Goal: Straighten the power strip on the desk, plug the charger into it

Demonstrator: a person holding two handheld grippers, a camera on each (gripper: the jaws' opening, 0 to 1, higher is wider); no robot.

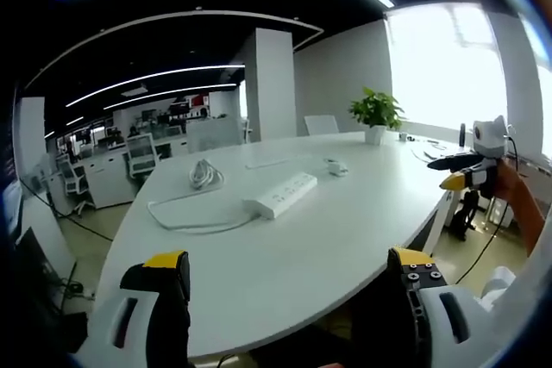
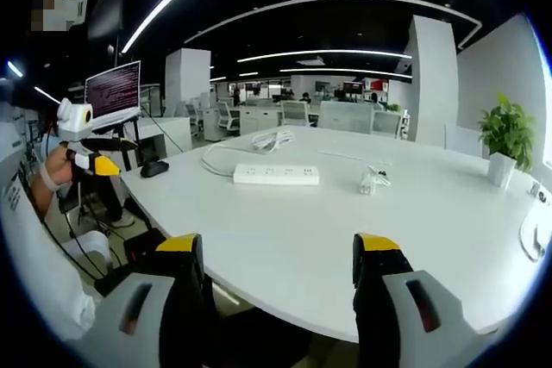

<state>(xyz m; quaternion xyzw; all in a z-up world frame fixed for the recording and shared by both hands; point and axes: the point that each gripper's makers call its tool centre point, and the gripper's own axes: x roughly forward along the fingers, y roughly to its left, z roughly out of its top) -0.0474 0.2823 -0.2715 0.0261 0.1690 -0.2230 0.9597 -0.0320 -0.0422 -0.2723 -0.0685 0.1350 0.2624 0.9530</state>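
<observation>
Near the middle of the white desk (image 2: pixel 285 239) lies the white power strip (image 2: pixel 276 175), its cord coiled behind it; the charger (image 2: pixel 371 180), seemingly a small white plug with a cable, rests well apart to one side. Both the left gripper (image 1: pixel 285 286) and the right gripper (image 2: pixel 280 269) hover off the desk edge, jaws wide apart and holding nothing. No step has begun. Next, one gripper must reach the strip and square it before fetching the charger.
</observation>
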